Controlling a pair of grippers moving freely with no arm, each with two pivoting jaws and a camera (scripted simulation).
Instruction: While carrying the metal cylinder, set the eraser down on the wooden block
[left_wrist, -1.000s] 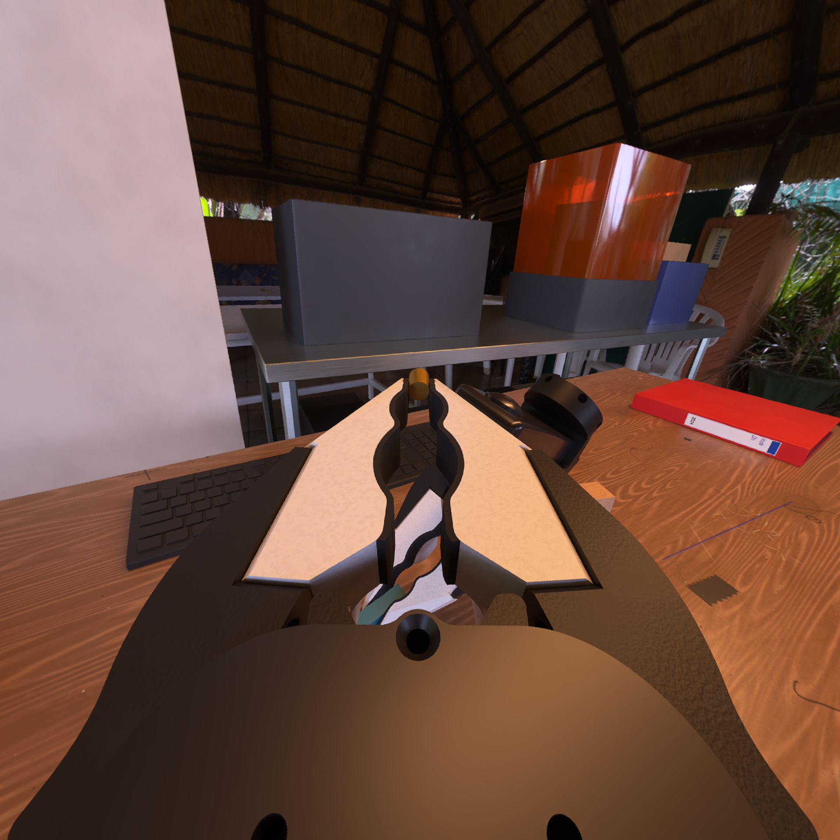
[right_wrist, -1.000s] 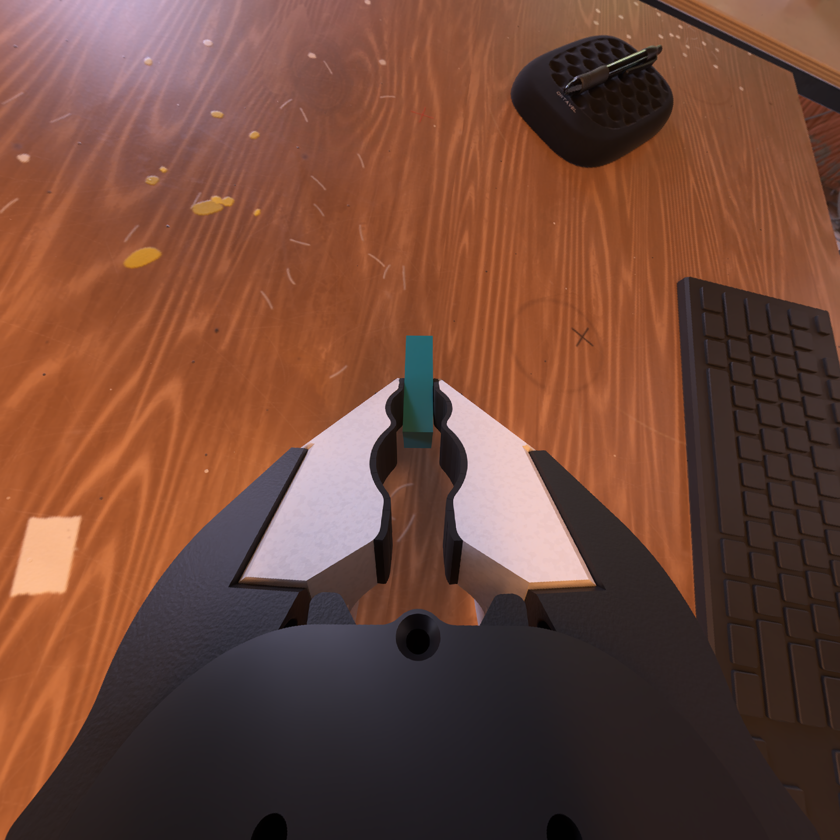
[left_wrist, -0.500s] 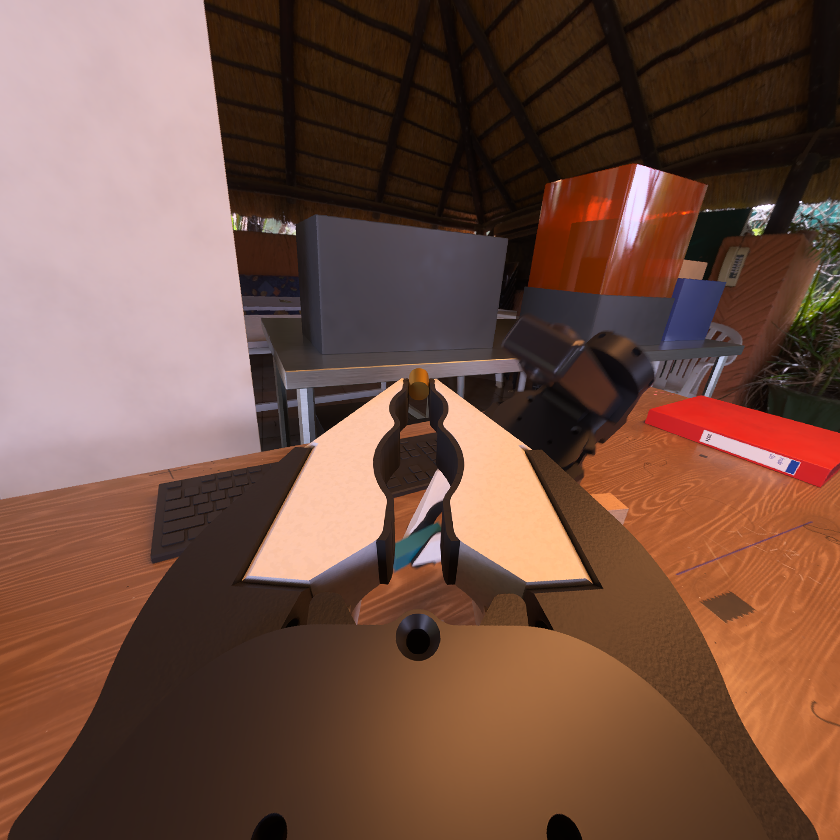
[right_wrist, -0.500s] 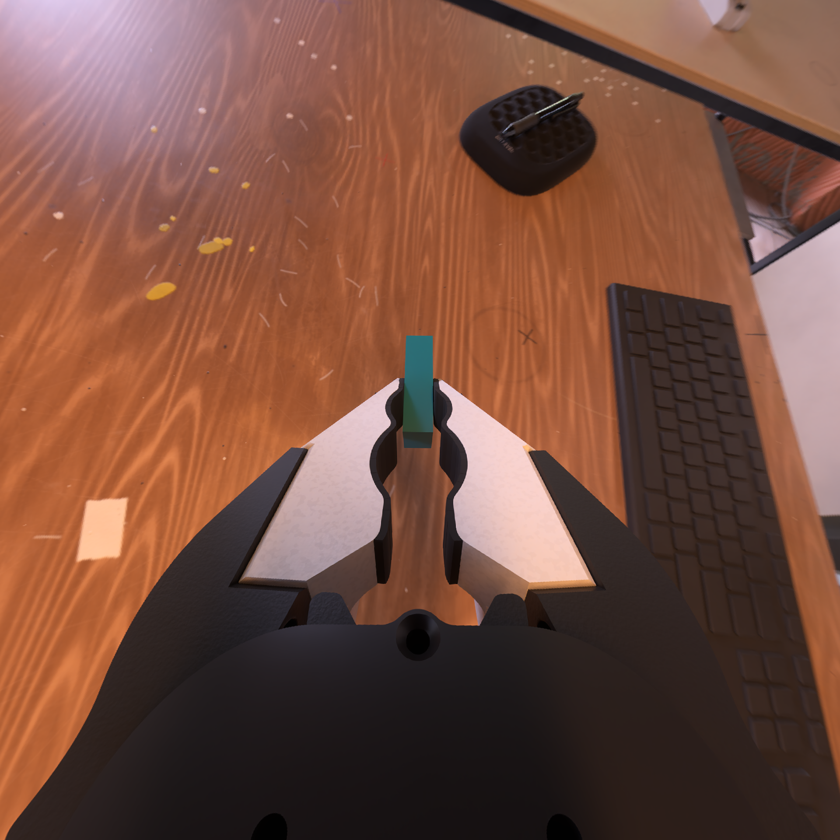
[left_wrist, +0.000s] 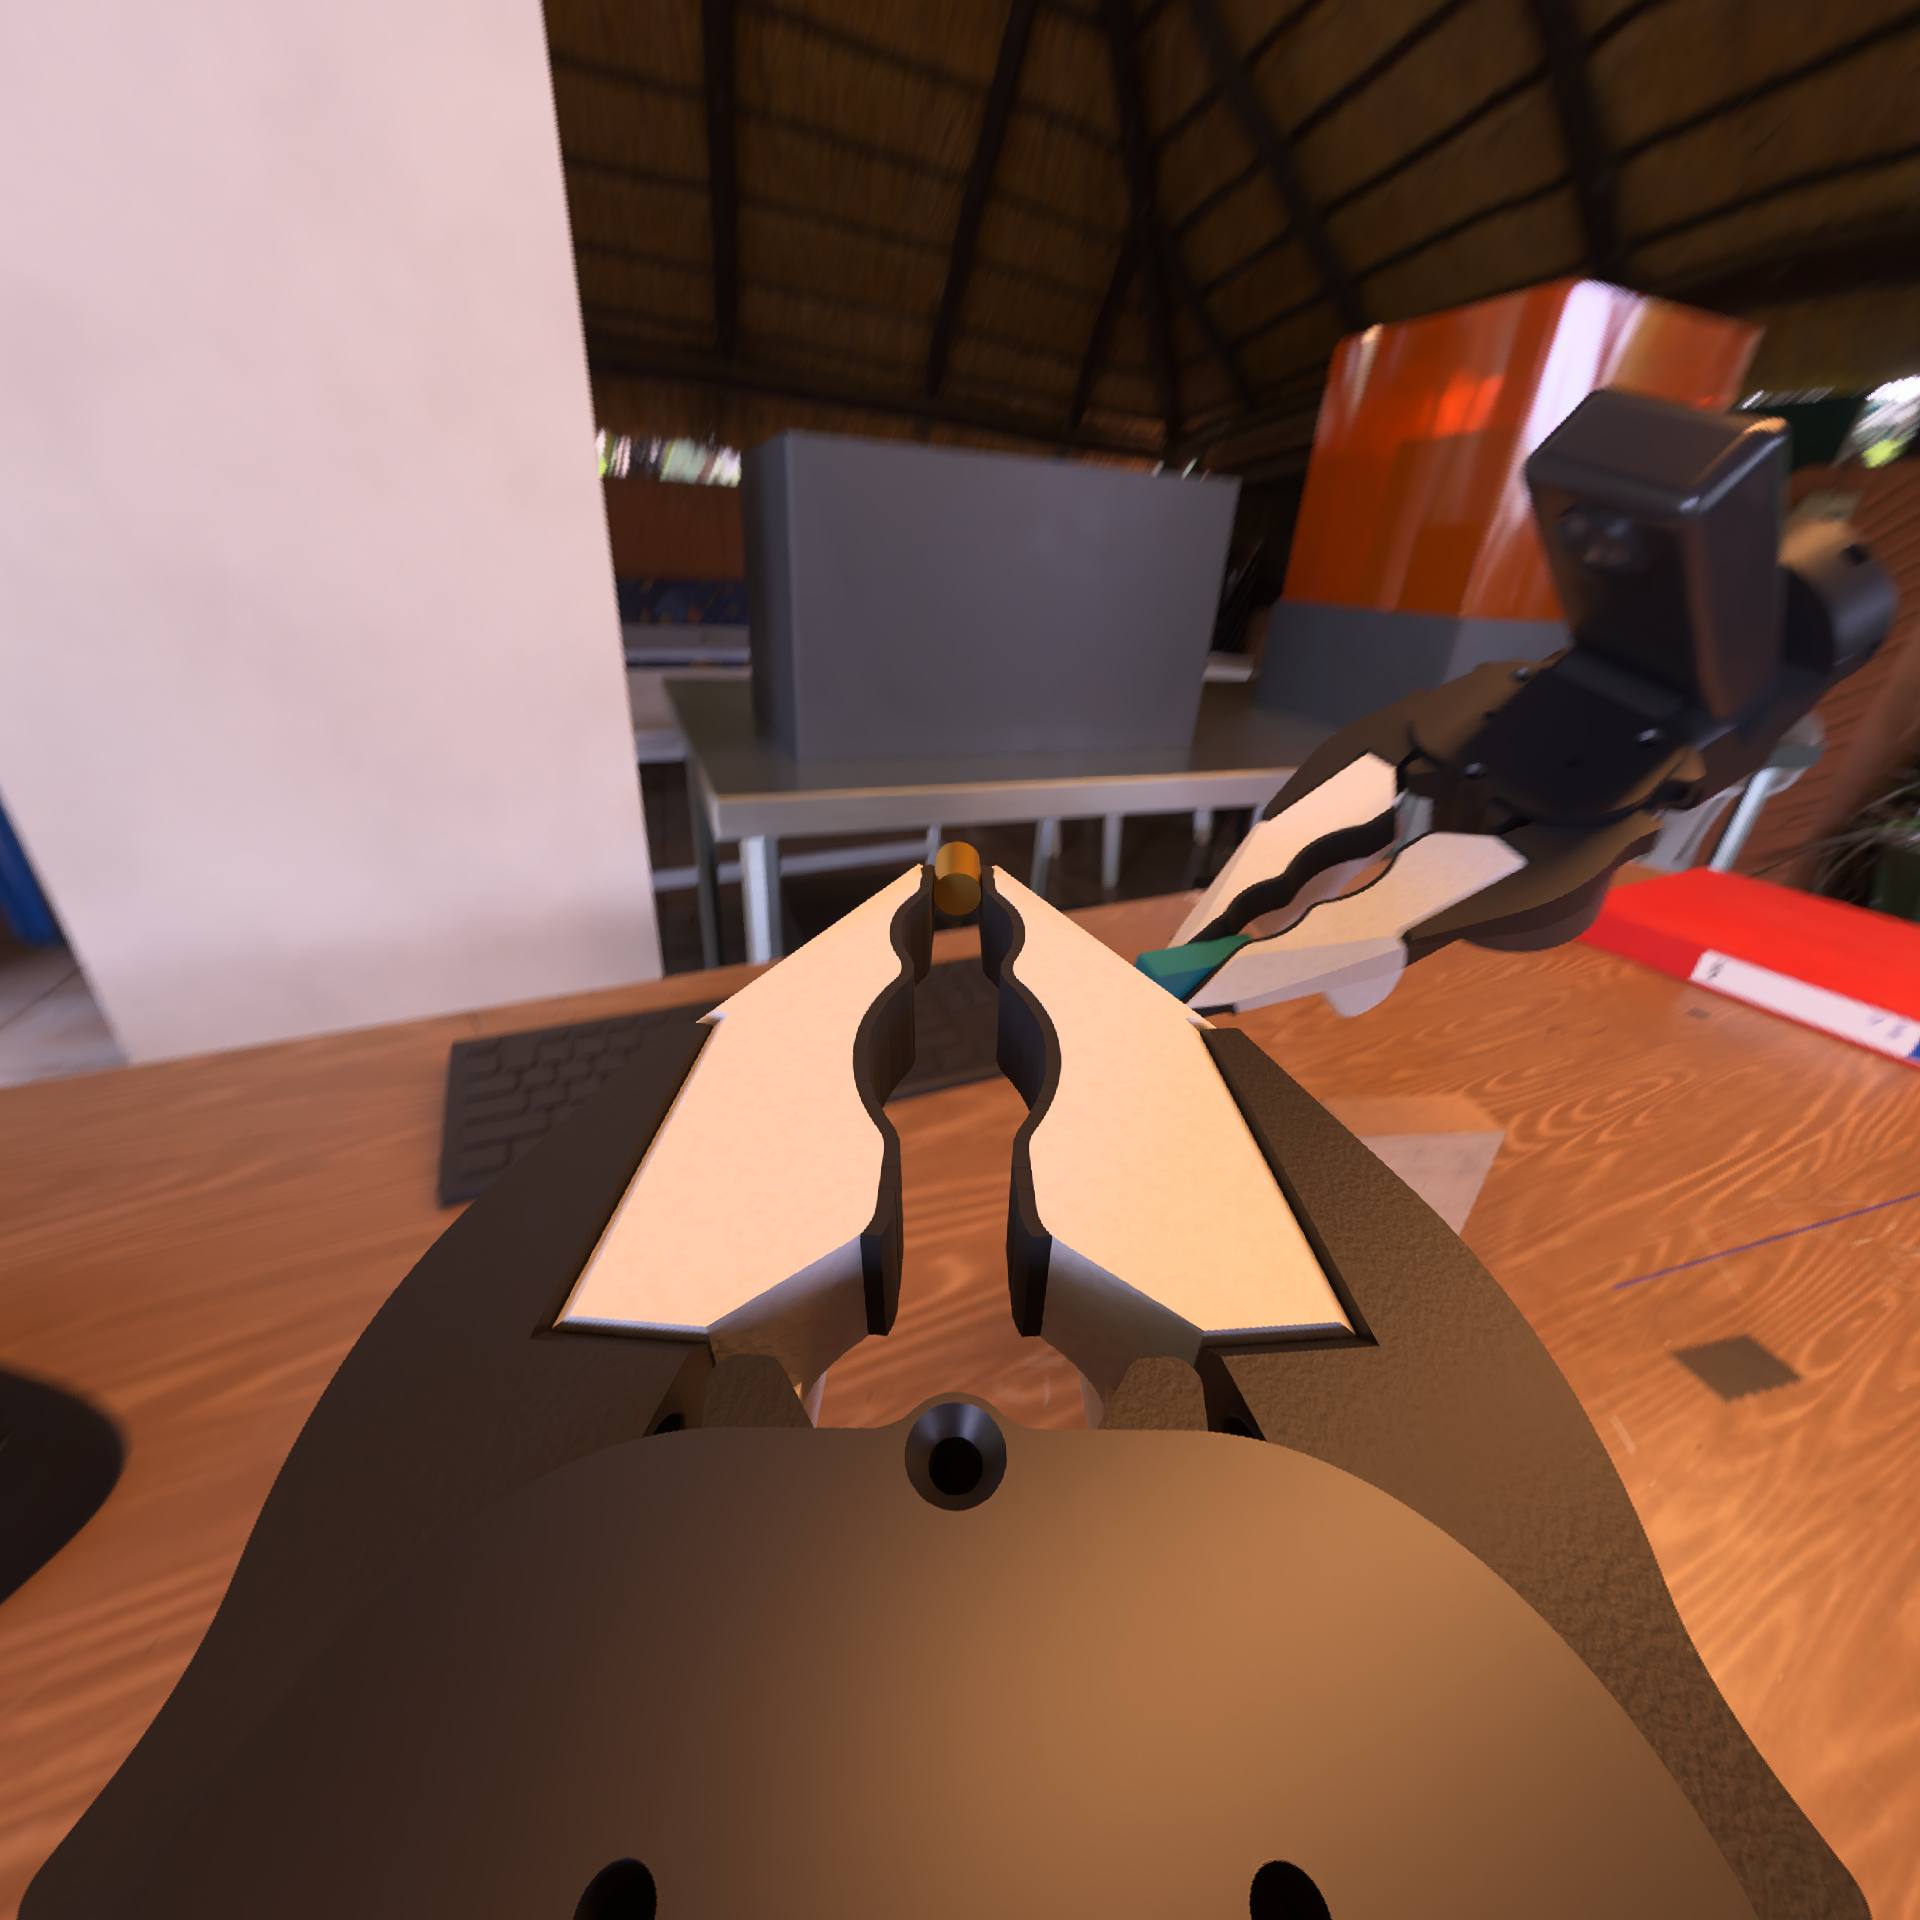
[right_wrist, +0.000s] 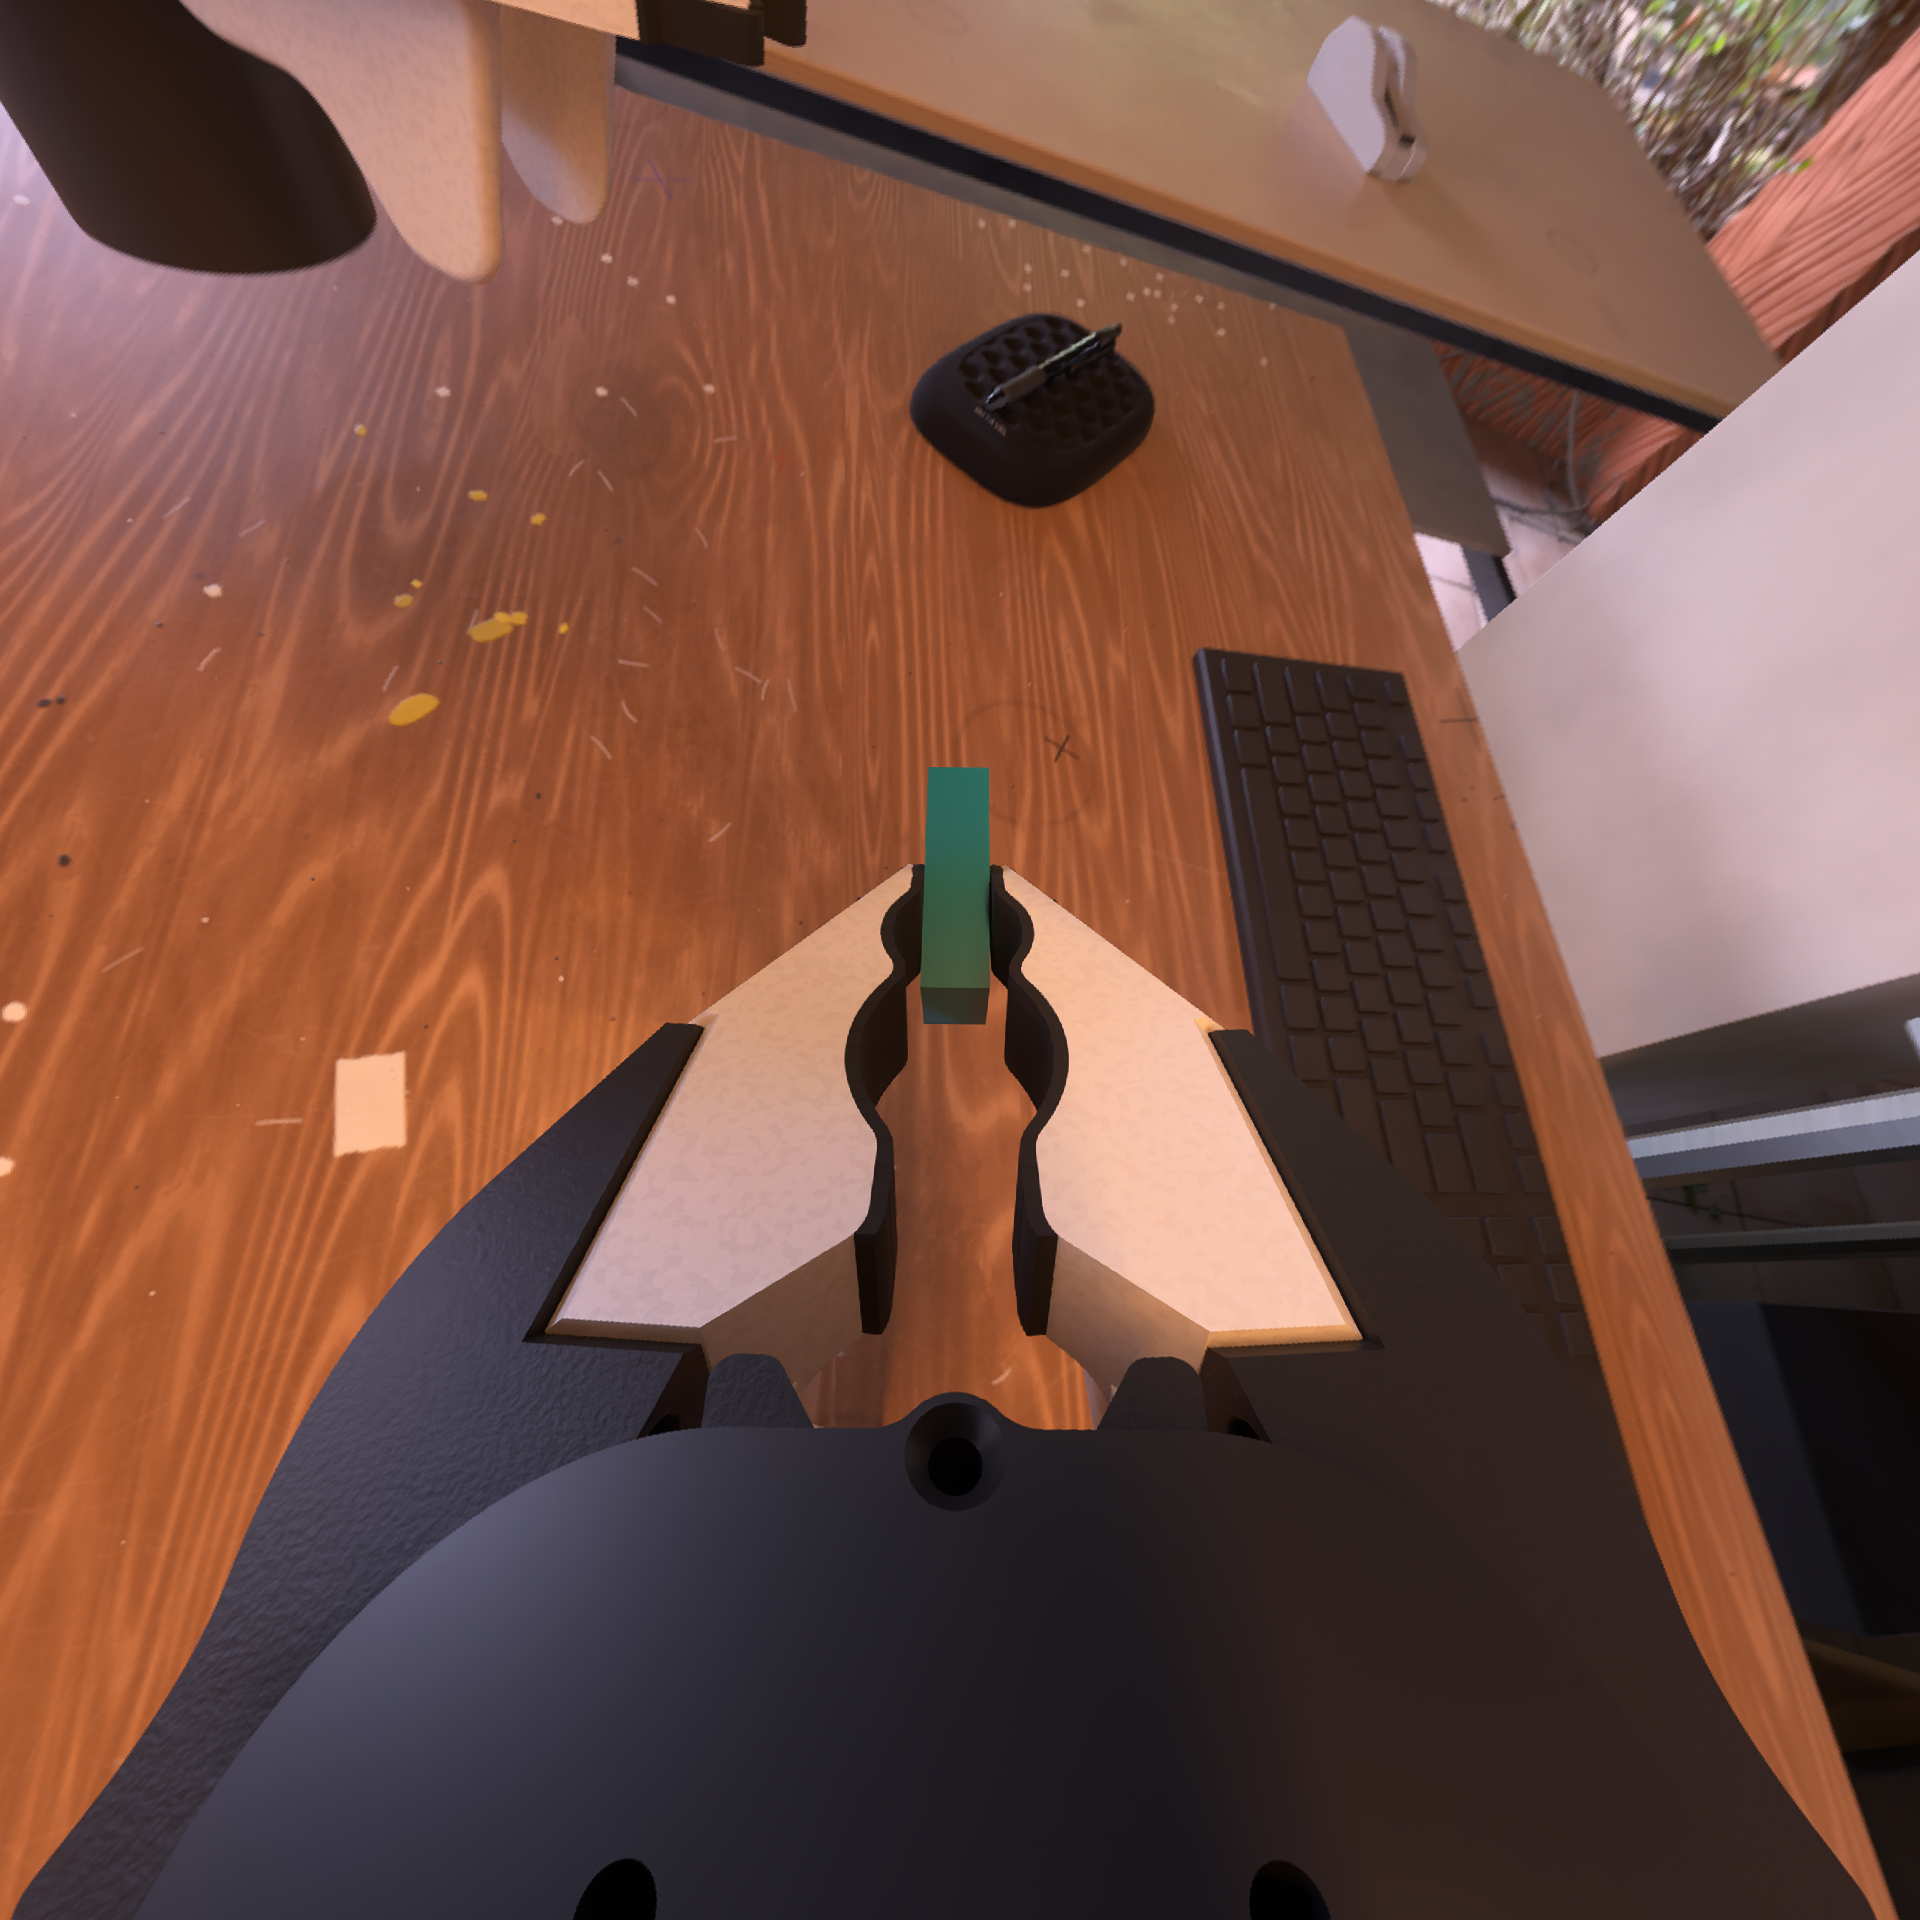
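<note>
Orange-brown wood-grain bench (right_wrist: 312, 935) under a thatched roof, pale wall panel off its left edge. Left tongs (left_wrist: 956, 894) hang above the bench, narrow, clamped on a small gold metal cylinder (left_wrist: 956, 891) right at the tips. Behind them a black keyboard (left_wrist: 520, 1101) lies flat toward the bench's far left edge. Right tongs (left_wrist: 1195, 961) float off the bench on the right side of the left wrist view, tilted down toward the left tongs, closed on a teal eraser (left_wrist: 1184, 961) that pokes past the tips. Red binder (left_wrist: 1766, 956) lies flat near the far right edge.

In the right wrist view the right tongs (right_wrist: 956, 883) look down at the bench, narrow, pinching the eraser (right_wrist: 956, 894) lengthwise, well clear of the surface. Beside them a pale square patch (right_wrist: 369, 1101) and yellow paint flecks (right_wrist: 416, 709) mark the wood. Keyboard (right_wrist: 1351, 914) runs along the bench edge on the right. Farther on, a black honeycomb pad (right_wrist: 1039, 426) carries a pen (right_wrist: 1049, 364) near the far edge. Wooden block not identifiable in either view. Grey and orange boxes sit on a metal table beyond the bench.
</note>
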